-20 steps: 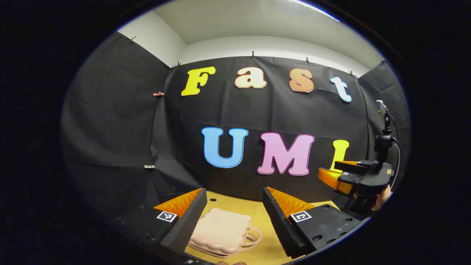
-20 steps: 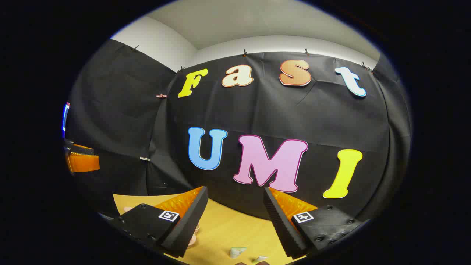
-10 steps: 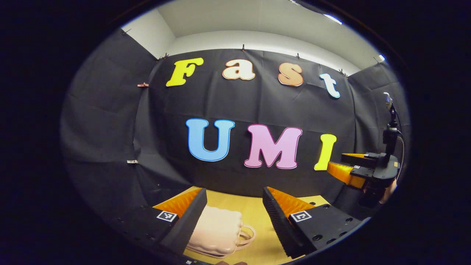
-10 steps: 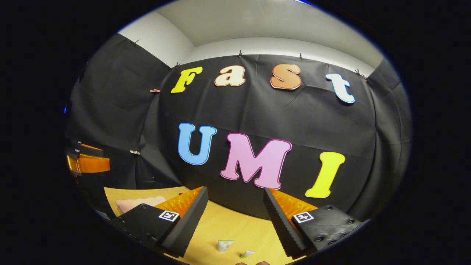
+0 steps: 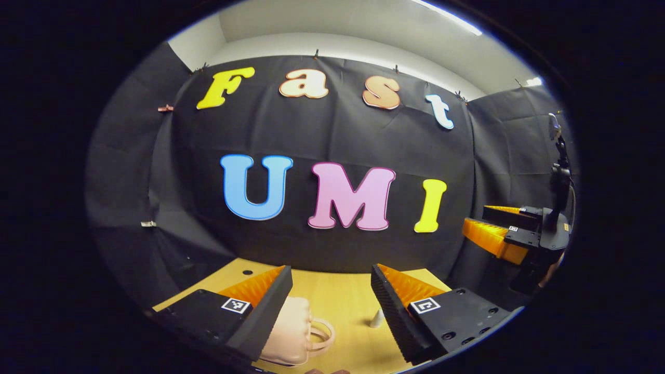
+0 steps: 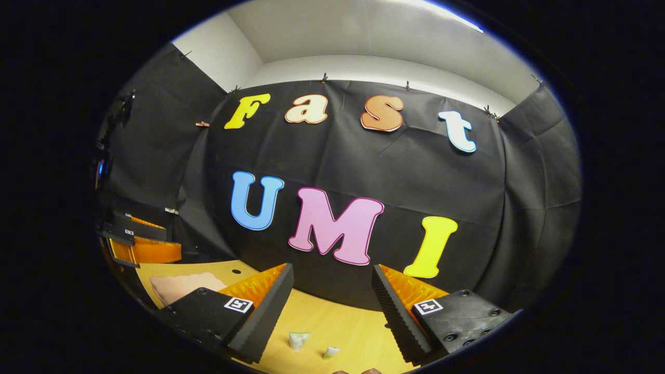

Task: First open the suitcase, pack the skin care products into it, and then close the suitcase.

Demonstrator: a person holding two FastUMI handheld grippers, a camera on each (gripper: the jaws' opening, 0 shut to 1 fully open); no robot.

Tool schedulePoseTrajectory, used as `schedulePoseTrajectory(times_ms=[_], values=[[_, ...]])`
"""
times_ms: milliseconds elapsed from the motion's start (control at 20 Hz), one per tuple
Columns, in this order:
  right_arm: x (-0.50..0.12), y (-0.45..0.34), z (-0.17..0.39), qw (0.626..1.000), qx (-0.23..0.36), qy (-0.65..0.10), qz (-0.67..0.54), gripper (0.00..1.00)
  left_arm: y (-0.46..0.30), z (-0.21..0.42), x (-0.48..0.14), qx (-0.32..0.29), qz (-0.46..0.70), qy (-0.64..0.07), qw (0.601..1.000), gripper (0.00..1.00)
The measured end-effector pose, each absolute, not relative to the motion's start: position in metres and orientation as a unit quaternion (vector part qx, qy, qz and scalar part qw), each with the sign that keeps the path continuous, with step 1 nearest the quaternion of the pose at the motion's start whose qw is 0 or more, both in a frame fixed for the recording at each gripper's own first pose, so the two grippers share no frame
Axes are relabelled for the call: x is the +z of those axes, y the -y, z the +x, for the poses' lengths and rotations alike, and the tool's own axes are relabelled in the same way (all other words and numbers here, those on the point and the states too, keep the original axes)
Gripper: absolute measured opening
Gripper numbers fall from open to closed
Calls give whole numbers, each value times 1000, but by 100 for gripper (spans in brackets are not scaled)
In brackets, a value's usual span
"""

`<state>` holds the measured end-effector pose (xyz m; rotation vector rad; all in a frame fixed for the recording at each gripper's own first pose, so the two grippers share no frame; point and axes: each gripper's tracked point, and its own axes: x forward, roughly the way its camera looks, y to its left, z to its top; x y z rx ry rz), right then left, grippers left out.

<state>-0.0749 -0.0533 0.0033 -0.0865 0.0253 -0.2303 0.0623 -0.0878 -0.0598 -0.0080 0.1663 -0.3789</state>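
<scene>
A small pale pink suitcase [image 5: 288, 337] with a loop handle lies shut on the wooden table [image 5: 343, 296], partly behind my left gripper's left finger. My left gripper [image 5: 330, 306] hangs open above the table, nothing between its fingers. A small white tube [image 5: 376, 318] stands by its right finger. My right gripper [image 6: 330, 306] is open too, above two small pale skin care items [image 6: 297, 339] [image 6: 329, 352] on the table. The suitcase [image 6: 179, 286] lies far left in the right gripper view. Each view catches the other gripper at its edge [image 5: 501, 236] [image 6: 137, 244].
Black cloth walls close the booth behind and at both sides of the table. A camera stand with a cable [image 5: 558, 171] rises at the far right of the left gripper view. The table has small holes [image 5: 247, 271] near its back edge.
Both views have swung to the right and tipped down a little. More table now shows, the suitcase has slid left behind my left finger, and the small tube has come into sight.
</scene>
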Motion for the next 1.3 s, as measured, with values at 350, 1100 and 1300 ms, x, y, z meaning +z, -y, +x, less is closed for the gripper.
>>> schedulePoseTrajectory(times_ms=[350,1100,1300], values=[[-4,76,-120,980,-190,-35,-54,96,116,109,-183,-252,20,-270,929,96],[-36,140,-191,961,-256,-73,-67,96,116,144,-390,-151,89,-562,808,97],[-66,177,-195,962,-256,-85,-47,96,109,160,-416,-118,141,-568,802,90]])
